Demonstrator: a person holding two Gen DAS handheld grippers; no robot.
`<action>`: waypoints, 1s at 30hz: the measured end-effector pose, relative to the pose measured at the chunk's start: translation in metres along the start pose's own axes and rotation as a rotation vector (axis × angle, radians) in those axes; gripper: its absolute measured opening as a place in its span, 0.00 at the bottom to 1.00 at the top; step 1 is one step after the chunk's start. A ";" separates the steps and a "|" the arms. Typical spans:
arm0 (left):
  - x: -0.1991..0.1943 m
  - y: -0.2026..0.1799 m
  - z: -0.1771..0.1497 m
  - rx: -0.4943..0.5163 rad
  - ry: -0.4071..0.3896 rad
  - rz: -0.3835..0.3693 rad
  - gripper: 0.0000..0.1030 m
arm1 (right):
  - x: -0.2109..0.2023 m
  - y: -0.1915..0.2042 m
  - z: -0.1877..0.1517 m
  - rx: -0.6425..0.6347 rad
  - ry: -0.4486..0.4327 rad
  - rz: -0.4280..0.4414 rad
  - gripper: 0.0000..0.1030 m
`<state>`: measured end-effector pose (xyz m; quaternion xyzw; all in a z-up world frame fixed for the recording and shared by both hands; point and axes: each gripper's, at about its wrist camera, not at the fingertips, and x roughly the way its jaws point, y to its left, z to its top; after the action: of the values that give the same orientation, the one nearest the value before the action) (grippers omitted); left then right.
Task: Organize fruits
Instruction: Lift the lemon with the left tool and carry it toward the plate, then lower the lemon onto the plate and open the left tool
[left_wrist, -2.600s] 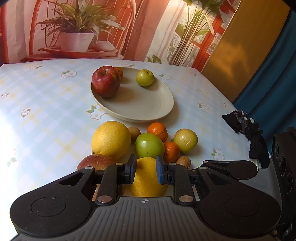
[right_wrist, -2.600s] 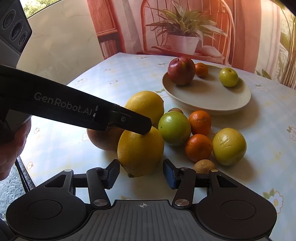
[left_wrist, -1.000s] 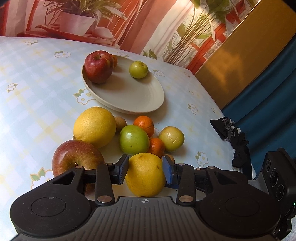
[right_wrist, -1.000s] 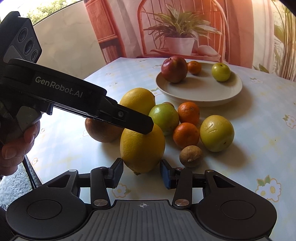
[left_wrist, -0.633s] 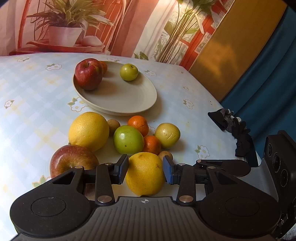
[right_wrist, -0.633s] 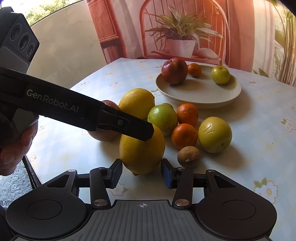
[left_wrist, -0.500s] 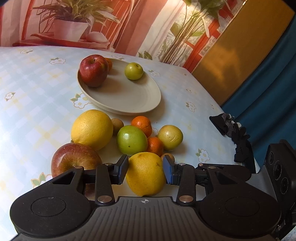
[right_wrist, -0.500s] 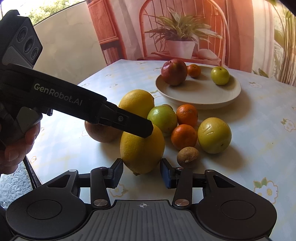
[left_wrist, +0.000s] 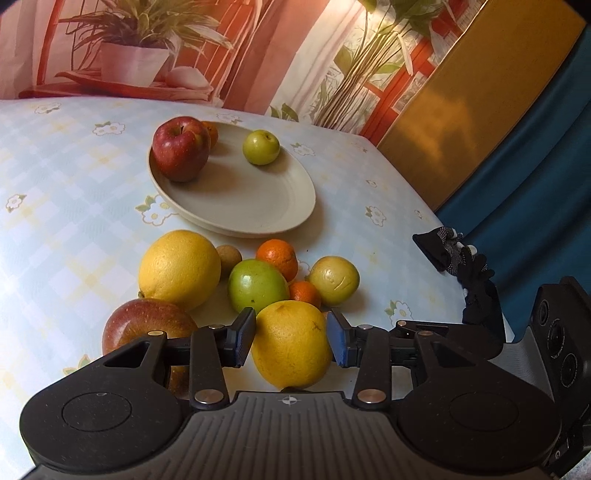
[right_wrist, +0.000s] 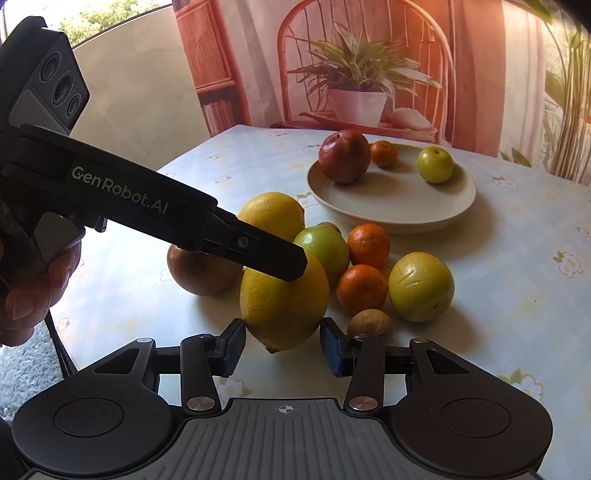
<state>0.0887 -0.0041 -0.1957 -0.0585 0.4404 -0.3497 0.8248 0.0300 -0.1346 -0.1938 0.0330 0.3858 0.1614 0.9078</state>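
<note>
- Yellow citrus (left_wrist: 291, 343) sits right between my left gripper (left_wrist: 291, 341) pads, which look clamped on it.
- right gripper (right_wrist: 282, 347) jaws apart, just short of that fruit.

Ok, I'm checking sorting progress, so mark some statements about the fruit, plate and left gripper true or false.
1. The plate holds three fruits. True: a red apple, a small orange and a small green fruit.
2. Both large yellow fruits lie on the plate. False: the nearer yellow citrus and the farther yellow citrus rest on the tablecloth.
3. The left gripper has its fingers either side of the nearer yellow citrus. True.
4. A dark cloth lies on the plate. False: the black cloth sits at the tablecloth's edge.
</note>
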 end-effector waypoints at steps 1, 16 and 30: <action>-0.003 -0.001 0.003 0.005 -0.014 0.000 0.43 | -0.002 0.000 0.005 -0.009 -0.004 -0.005 0.40; 0.007 -0.006 0.096 0.070 -0.127 0.015 0.43 | 0.016 -0.051 0.100 -0.052 -0.063 -0.040 0.40; 0.093 0.037 0.158 0.045 0.013 0.072 0.43 | 0.109 -0.116 0.131 0.055 0.034 -0.035 0.40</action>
<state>0.2636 -0.0687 -0.1784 -0.0220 0.4396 -0.3300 0.8351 0.2254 -0.2012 -0.1986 0.0487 0.4059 0.1354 0.9025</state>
